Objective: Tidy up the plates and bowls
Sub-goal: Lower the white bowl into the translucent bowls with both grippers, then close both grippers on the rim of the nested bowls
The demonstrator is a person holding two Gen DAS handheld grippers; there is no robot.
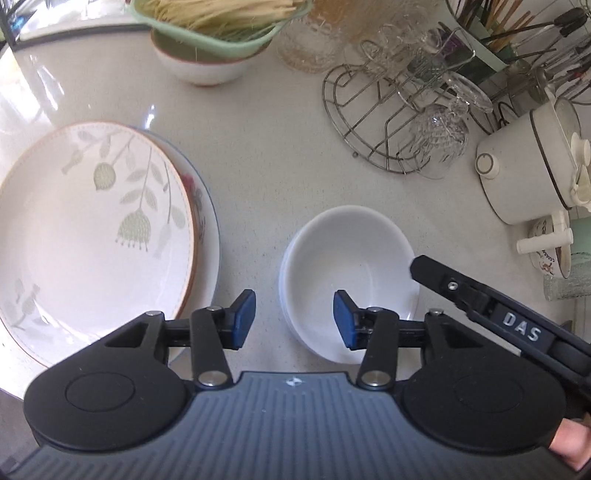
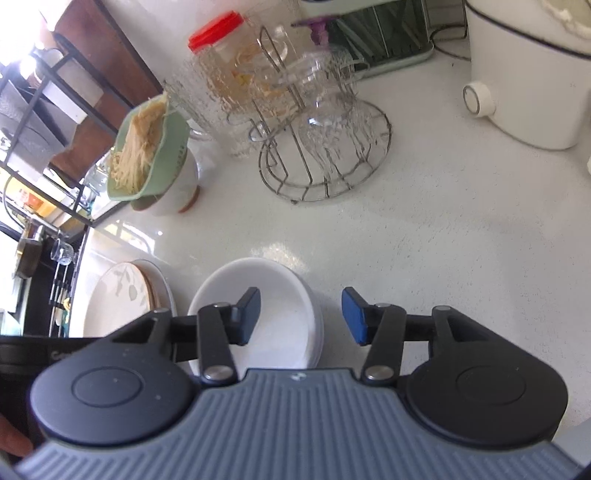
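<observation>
Beside the stacked plates, on the pale countertop, sits the white bowl, which looks like two or more nested bowls judging by the layered rims on its side. Seen from the left wrist, the left gripper hangs over the bowl's near rim with its jaws spread wide and holding nothing: one blue pad over the bowl's interior, the other over bare counter between the bowl and the plates. On the far side of the bowl from the plates, the right gripper reaches in, its black finger tip at the bowl's rim. From the right wrist, the right gripper is likewise wide open and empty, one finger over the bowl and the other outside it over the counter. The leaf-patterned plate lies on top of a larger plate with a floral rim. Well beyond the bowl stand a wire glass rack and a noodle-filled green colander resting on another bowl.
</observation>
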